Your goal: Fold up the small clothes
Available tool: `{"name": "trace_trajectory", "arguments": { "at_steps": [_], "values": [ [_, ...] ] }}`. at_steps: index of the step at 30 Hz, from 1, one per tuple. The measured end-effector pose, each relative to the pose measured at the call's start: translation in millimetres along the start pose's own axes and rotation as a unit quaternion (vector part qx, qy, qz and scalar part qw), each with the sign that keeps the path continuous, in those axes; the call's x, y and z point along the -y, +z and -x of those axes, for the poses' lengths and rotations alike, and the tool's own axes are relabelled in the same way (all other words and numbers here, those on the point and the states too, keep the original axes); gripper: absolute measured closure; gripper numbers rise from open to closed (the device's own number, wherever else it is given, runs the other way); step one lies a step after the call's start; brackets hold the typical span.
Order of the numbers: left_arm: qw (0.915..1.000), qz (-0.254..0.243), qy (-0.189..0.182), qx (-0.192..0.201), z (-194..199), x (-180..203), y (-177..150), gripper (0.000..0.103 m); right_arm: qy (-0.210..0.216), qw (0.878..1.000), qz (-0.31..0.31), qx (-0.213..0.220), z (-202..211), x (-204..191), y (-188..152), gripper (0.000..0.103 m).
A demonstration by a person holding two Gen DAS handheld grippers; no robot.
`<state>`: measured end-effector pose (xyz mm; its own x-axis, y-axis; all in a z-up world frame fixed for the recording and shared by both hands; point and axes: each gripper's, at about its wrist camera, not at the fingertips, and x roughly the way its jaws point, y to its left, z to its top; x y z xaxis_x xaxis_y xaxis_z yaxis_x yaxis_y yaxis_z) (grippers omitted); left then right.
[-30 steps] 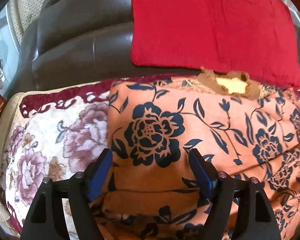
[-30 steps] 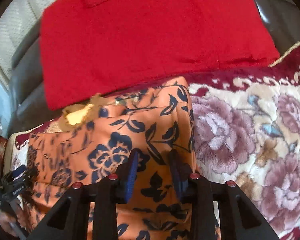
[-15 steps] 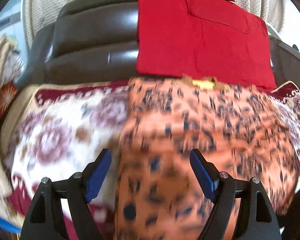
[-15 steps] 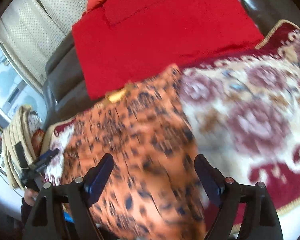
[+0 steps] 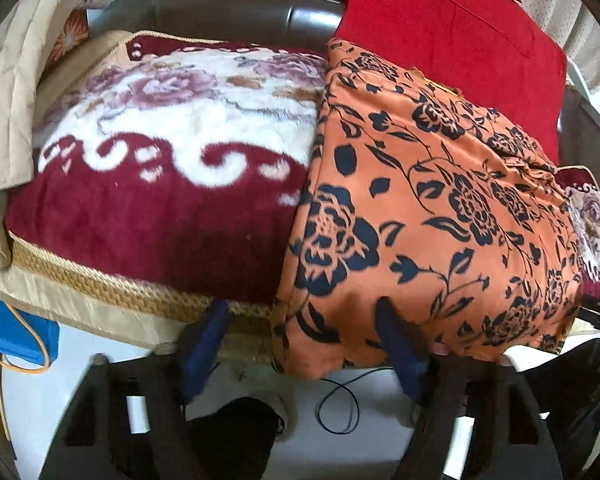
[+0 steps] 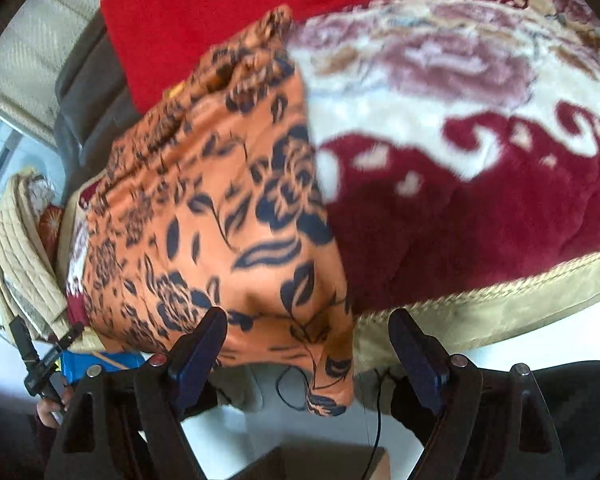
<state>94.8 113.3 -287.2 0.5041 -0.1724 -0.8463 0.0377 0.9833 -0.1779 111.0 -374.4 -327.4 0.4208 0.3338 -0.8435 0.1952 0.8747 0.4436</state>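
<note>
An orange garment with dark blue flowers (image 5: pixel 428 208) lies spread over the sofa seat and hangs over its front edge; it also shows in the right wrist view (image 6: pixel 220 220). My left gripper (image 5: pixel 300 344) is open and empty, just in front of the garment's hanging left hem. My right gripper (image 6: pixel 308 344) is open and empty, in front of the garment's hanging right corner. Neither gripper holds the cloth.
A maroon and cream floral blanket (image 5: pixel 160 140) covers the seat (image 6: pixel 480 120). A red cloth (image 5: pixel 452 40) drapes the dark leather backrest (image 5: pixel 240 8). A beige quilted cover (image 5: pixel 8 80) lies at the left. White floor, a black cable (image 5: pixel 340 404) and a blue item (image 5: pixel 12 332) lie below.
Both grippers pulled back from over the garment to the sofa's front edge. The right gripper opened and let go of the cloth; the left stayed open.
</note>
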Motion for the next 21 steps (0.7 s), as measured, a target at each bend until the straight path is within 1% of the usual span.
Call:
{"name": "trace_trajectory", "arguments": {
  "at_steps": [1, 2, 3, 4, 6, 7, 9, 11, 15, 16, 18, 19, 21],
  "values": [
    [1.0000, -0.001, 0.003, -0.008, -4, 0, -2, 0.061, -0.002, 1.000, 0.003, -0.005, -4, 0, -2, 0.017],
    [0.9999, 0.001, -0.001, -0.017, -7, 0, -4, 0.067, -0.002, 1.000, 0.006, -0.010, -8, 0, -3, 0.017],
    [0.9995, 0.007, -0.013, -0.027, -11, -2, -4, 0.072, -0.003, 1.000, 0.007, -0.014, -10, 1, -4, 0.017],
    [0.9991, 0.013, -0.024, -0.034, -14, -2, -4, 0.072, -0.002, 1.000, 0.007, -0.020, -12, 1, -7, 0.017],
    [0.9982, 0.018, -0.033, -0.047, -20, -2, -4, 0.070, -0.002, 1.000, 0.007, -0.027, -16, 3, -9, 0.017],
    [0.9976, 0.022, -0.034, -0.057, -24, -2, -4, 0.063, -0.003, 1.000, 0.005, -0.030, -18, 5, -12, 0.017],
    [0.9964, 0.029, -0.030, -0.074, -30, -2, -7, 0.053, -0.001, 0.999, -0.002, -0.034, -23, 10, -13, 0.017],
    [0.9961, 0.032, -0.020, -0.079, -32, -3, -8, 0.052, 0.002, 0.999, -0.013, -0.041, -29, 15, -16, 0.017],
    [0.9970, 0.061, -0.009, -0.047, -19, -14, -6, 0.052, 0.014, 0.998, -0.027, -0.062, -42, 21, -23, 0.017],
    [0.9963, 0.071, -0.009, -0.047, -19, -18, -7, 0.048, 0.014, 0.998, -0.027, -0.062, -43, 23, -23, 0.017],
    [0.9952, 0.077, 0.000, -0.060, -24, -22, -8, 0.043, 0.011, 0.998, -0.024, -0.060, -44, 25, -25, 0.017],
    [0.9947, 0.074, 0.005, -0.072, -30, -21, -10, 0.042, 0.010, 0.998, -0.023, -0.059, -46, 25, -23, 0.017],
    [0.9938, 0.059, 0.002, -0.094, -41, -17, -11, 0.042, 0.010, 0.998, -0.021, -0.055, -45, 27, -22, 0.017]
  ]
}}
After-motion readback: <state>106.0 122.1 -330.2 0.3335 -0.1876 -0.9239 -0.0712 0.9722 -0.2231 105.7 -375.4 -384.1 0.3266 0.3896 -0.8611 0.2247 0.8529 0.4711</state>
